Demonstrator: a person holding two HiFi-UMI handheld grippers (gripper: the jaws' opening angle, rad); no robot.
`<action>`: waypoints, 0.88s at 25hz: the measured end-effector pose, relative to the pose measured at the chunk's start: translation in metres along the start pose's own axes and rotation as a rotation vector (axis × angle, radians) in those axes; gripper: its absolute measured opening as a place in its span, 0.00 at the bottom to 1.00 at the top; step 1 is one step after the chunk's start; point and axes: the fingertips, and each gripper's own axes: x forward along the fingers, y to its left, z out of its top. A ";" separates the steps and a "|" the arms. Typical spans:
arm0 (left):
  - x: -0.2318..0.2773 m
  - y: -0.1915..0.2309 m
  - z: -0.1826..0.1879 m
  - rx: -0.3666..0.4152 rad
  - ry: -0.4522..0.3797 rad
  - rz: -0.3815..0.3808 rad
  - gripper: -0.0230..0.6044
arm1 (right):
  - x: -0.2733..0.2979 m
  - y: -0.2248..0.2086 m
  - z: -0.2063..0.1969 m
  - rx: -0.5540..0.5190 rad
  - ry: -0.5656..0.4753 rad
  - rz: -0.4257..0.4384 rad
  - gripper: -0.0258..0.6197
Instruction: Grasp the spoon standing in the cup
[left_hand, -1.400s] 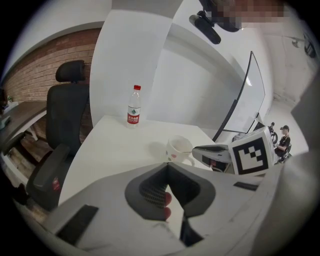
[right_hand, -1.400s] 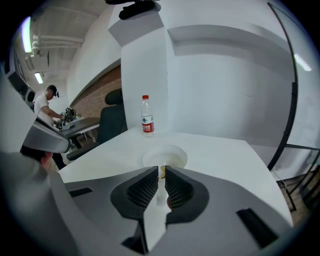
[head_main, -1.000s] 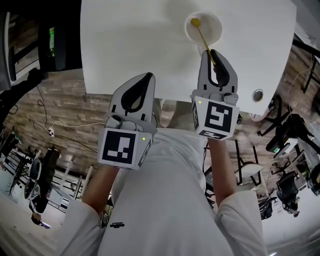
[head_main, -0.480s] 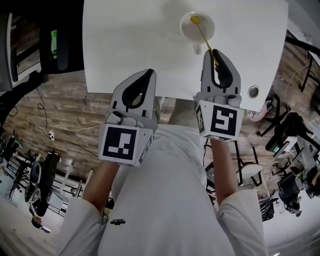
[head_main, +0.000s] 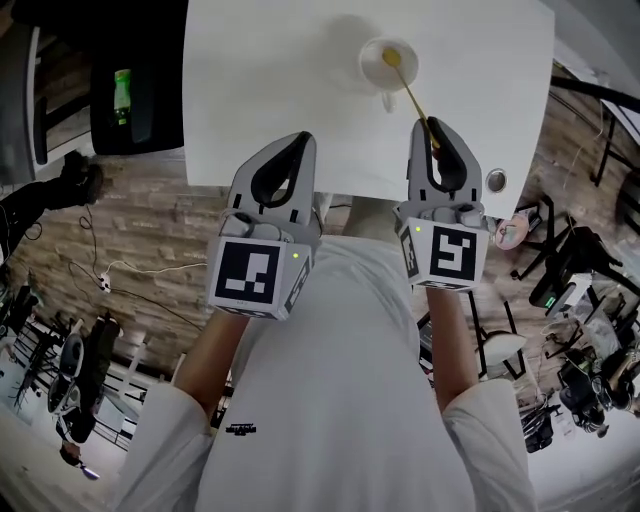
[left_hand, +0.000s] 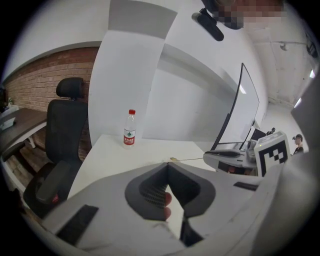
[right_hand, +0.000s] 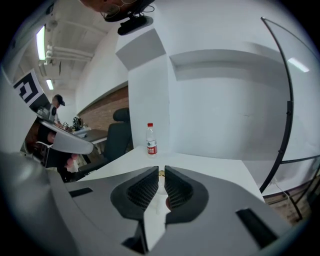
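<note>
The left gripper (head_main: 298, 139) and right gripper (head_main: 437, 124) come first. Both are smooth pale-grey plastic shells with dark ribbed pads lining teardrop-shaped openings, and each carries a cube printed with black-and-white squares. The left gripper's jaws meet at their tips with nothing between them. The right gripper's jaws stand at a narrow slit, pinched on the end of the spoon's thin handle.

Under both sets of tips lies the near edge of the table (head_main: 280, 70), a matte white rectangular top. The spoon (head_main: 410, 92) is slim and yellow. It leans slantwise with its bowl down inside the cup (head_main: 372, 62), a round white cup with a small handle, which stands on the table just beyond the right gripper.

Farther off on the table stands a clear plastic water bottle (left_hand: 129, 128) with a red cap and label. A black padded office chair (left_hand: 62, 135) sits beside the table.
</note>
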 end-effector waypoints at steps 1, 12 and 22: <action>-0.002 -0.001 0.004 0.002 -0.012 0.001 0.04 | -0.004 -0.001 0.003 0.001 -0.009 0.001 0.10; -0.022 -0.010 0.043 0.014 -0.109 -0.018 0.04 | -0.055 -0.011 0.047 0.000 -0.047 -0.041 0.10; -0.048 -0.008 0.070 0.057 -0.178 -0.014 0.04 | -0.100 -0.026 0.063 0.015 -0.083 -0.085 0.10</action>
